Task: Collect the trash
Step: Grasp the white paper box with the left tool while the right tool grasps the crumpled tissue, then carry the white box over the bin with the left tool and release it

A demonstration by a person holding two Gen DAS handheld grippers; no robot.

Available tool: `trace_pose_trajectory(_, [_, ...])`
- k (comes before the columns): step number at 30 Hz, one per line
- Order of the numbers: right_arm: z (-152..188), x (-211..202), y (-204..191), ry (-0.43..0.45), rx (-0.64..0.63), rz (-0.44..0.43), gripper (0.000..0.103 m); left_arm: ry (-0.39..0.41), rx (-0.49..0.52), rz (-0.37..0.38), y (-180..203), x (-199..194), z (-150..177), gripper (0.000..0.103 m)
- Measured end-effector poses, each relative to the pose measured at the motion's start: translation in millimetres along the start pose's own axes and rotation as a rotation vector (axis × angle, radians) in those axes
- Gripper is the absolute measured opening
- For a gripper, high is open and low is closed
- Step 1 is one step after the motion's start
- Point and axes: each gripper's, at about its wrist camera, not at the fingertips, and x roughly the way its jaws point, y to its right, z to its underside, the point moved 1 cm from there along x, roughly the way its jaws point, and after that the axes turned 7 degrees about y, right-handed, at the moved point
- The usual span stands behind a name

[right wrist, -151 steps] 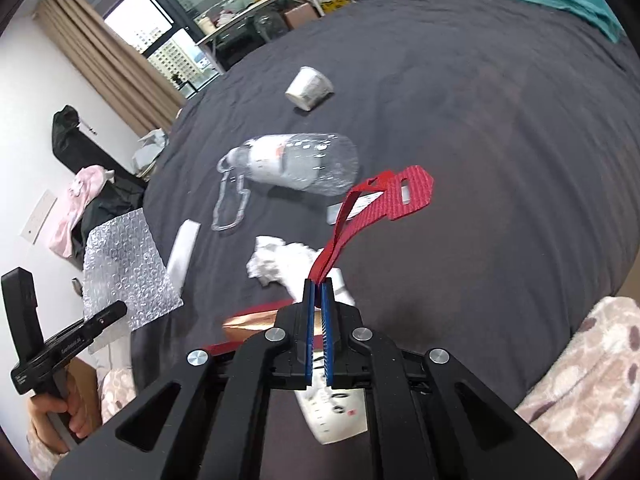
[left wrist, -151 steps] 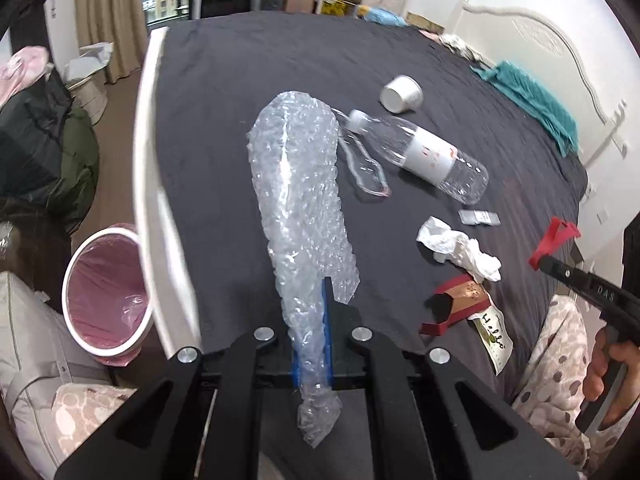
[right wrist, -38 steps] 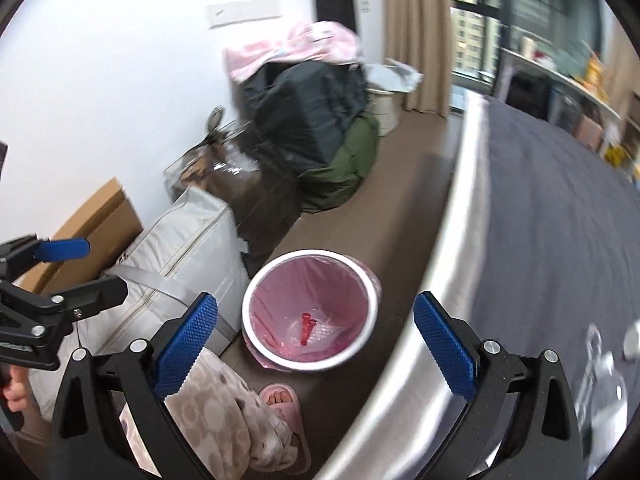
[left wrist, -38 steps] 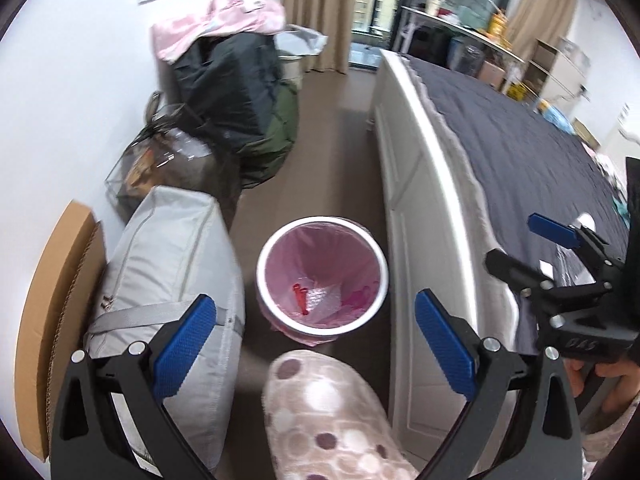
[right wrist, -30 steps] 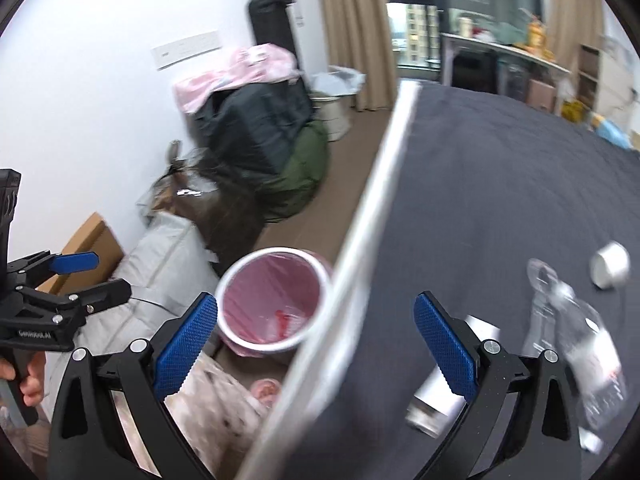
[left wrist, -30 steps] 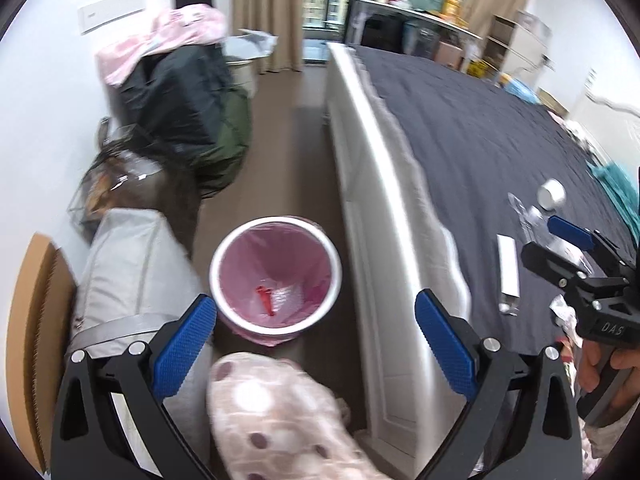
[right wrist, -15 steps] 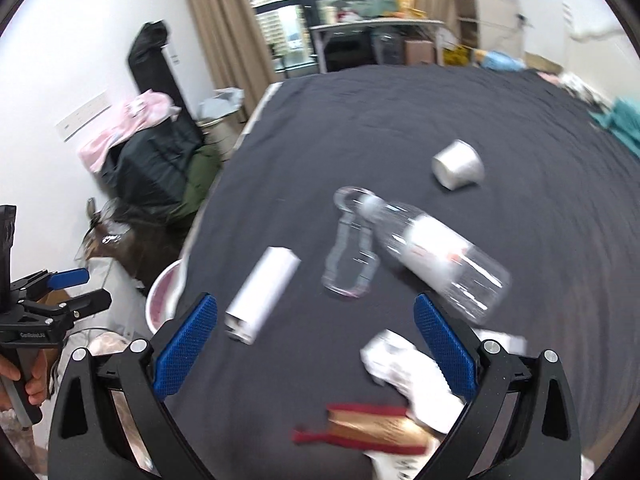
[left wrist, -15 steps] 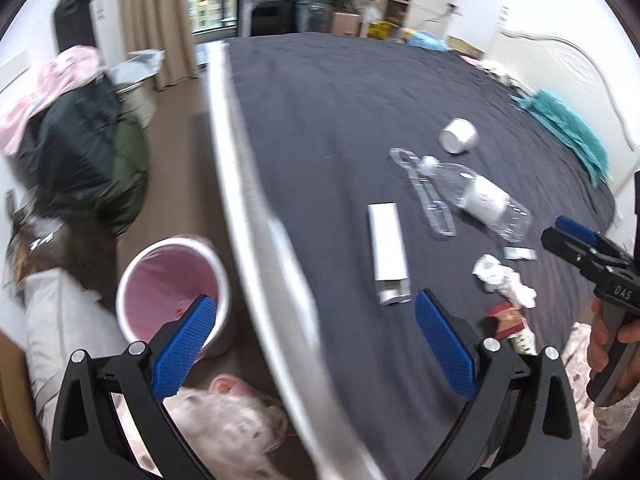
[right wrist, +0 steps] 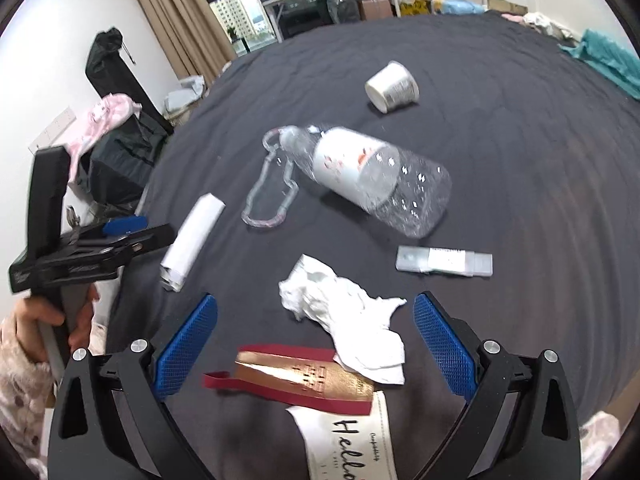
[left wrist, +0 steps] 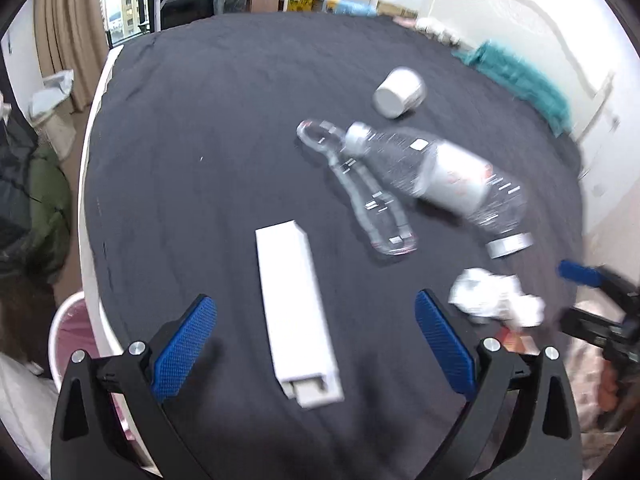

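Note:
Trash lies on a dark bedspread (left wrist: pixel 224 92). My left gripper (left wrist: pixel 316 344) is open and empty, its jaws on either side of a long white box (left wrist: pixel 294 308), also in the right wrist view (right wrist: pixel 192 236). My right gripper (right wrist: pixel 314 346) is open and empty over a crumpled white tissue (right wrist: pixel 348 316) and a red and gold paper packet (right wrist: pixel 304 380). A clear plastic bottle (left wrist: pixel 436 180), a clear plastic strap loop (left wrist: pixel 360 192) and a white paper cup (left wrist: pixel 398 92) lie further on. A pink-lined bin (left wrist: pixel 74 344) stands on the floor at the left.
A small clear flat packet (right wrist: pixel 444 262) lies right of the tissue. A white card with writing (right wrist: pixel 352 436) lies under the packet. A teal cloth (left wrist: pixel 520 80) lies at the bed's far right. Dark bags (right wrist: pixel 120 148) are piled by the wall on the left.
Both grippers held trash five seconds ago, hovered open over the bin a second ago, and have swung back over the bed. The bubble wrap and red strip are gone from the jaws.

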Motion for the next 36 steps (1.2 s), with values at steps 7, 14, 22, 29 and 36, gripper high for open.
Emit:
trace_pose_trajectory(7, [4,29,3,-0.059,-0.038,0.007,0.074,-0.098,-0.047,-0.020,-7,37,2,0.071])
trace_pose_trajectory(14, [13,58,6,-0.129,-0.061,0.024,0.062,-0.120,-0.056,-0.047,-10,43,7,0.053])
trace_pose_trajectory(22, [15,54,15,-0.128,0.031,-0.015,0.019,-0.101,-0.095,-0.001,-14,32,8,0.033])
trace_pose_trajectory(29, [9,26,20,-0.076,0.096,-0.038,0.016,-0.068,-0.099,0.038,-2,6,5,0.033])
trace_pose_trajectory(36, [-1,-8,0,-0.003,0.090,-0.043,0.016,-0.004,-0.126,0.059,-4,-38,6,0.033])
